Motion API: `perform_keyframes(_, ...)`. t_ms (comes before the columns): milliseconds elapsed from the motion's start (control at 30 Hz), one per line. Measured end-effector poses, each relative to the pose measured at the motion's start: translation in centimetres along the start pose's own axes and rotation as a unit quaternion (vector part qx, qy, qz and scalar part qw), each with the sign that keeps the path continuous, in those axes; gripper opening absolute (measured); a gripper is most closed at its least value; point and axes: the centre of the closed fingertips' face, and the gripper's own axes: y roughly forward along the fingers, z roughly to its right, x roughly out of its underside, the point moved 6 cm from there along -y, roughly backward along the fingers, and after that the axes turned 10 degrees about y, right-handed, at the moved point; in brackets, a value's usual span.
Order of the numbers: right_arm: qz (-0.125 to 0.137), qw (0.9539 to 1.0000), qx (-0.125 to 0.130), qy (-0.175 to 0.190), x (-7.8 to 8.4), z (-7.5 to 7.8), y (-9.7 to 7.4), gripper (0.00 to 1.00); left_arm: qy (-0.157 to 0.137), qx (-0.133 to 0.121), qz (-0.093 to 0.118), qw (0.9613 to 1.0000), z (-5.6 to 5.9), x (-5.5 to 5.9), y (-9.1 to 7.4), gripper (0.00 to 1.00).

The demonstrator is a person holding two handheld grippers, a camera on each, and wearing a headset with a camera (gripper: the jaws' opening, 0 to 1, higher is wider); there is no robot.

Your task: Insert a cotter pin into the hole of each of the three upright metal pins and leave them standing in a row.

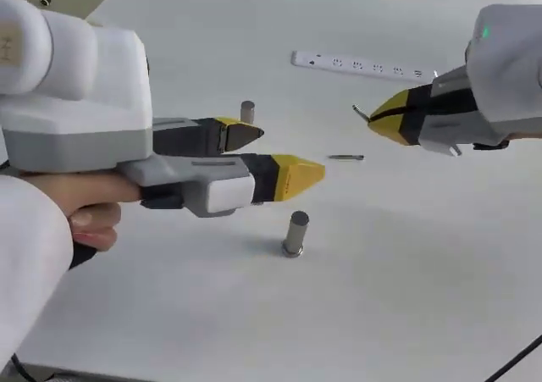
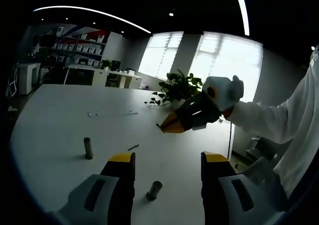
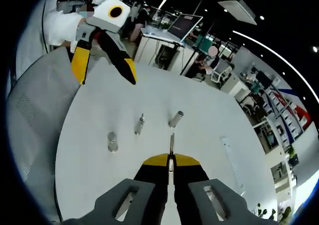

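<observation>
Well, the left tool (image 1: 290, 152) hangs low over the white worktop (image 1: 406, 255), gripped by a hand (image 1: 85, 208) coming out of a white sleeve. Its two yellow-tipped jaws are spread wide with nothing between them. Facing it from the other side, the right tool (image 1: 377, 118) is pinched tight on a cotter pin (image 1: 360, 111). That pin sticks out past the yellow tips toward the left tool, up off the surface.

Two metal pins stand upright on the worktop, well apart. The near metal pin (image 1: 295, 232) stands just below the left tool's jaws in the head view, and the far metal pin (image 1: 247, 111) shows partly behind the upper jaw. Whether their holes are filled is too small to tell. A loose cotter pin (image 1: 345, 157) lies flat on the worktop between the two tools, touching neither metal pin.

Farther back, a white power strip (image 1: 364, 66) lies along the surface. In the left gripper view a potted plant (image 2: 179, 88) sits beyond the worktop by the bright windows.
</observation>
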Motion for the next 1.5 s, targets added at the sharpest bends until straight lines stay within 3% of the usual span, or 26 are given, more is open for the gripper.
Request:
perform_keyframes(67,0.002,1.0,0.002,0.005,-0.1,-0.7,-0.4,0.0,0.004,-0.004,0.003,1.0,-0.2,-0.1,0.1,0.51)
perform_keyframes(100,0.011,0.9994,-0.018,0.026,-0.1,-1.9,-0.8,0.0,0.003,0.001,0.005,1.0,-0.1,-0.3,0.3,0.51)
perform_keyframes(133,0.019,0.9988,-0.022,0.039,-0.2,-2.3,-0.9,0.0,0.0,0.003,0.007,1.0,-0.2,-0.4,0.4,0.49)
perform_keyframes(433,0.03,0.999,0.013,0.03,-0.7,-5.0,-2.7,0.0,-0.02,0.049,0.007,0.9986,0.9,-0.7,0.9,0.3)
perform_keyframes(600,0.038,0.9977,0.037,0.042,-0.4,-6.2,-3.1,0.0,-0.025,0.073,-0.021,0.9968,1.7,0.0,1.5,0.3)
perform_keyframes(833,0.037,0.9963,0.05,0.059,0.4,-7.8,-2.9,0.0,-0.036,0.092,-0.037,0.9944,2.6,0.6,2.8,0.29)
perform_keyframes(1300,0.023,0.9969,0.047,0.06,0.9,-9.4,-2.8,0.0,-0.065,0.118,-0.08,0.9877,3.6,2.4,4.9,0.19)
perform_keyframes(1500,0.016,0.9977,0.043,0.051,0.9,-9.7,-2.7,0.0,-0.105,0.129,-0.091,0.9819,3.9,2.9,5.2,0.09)
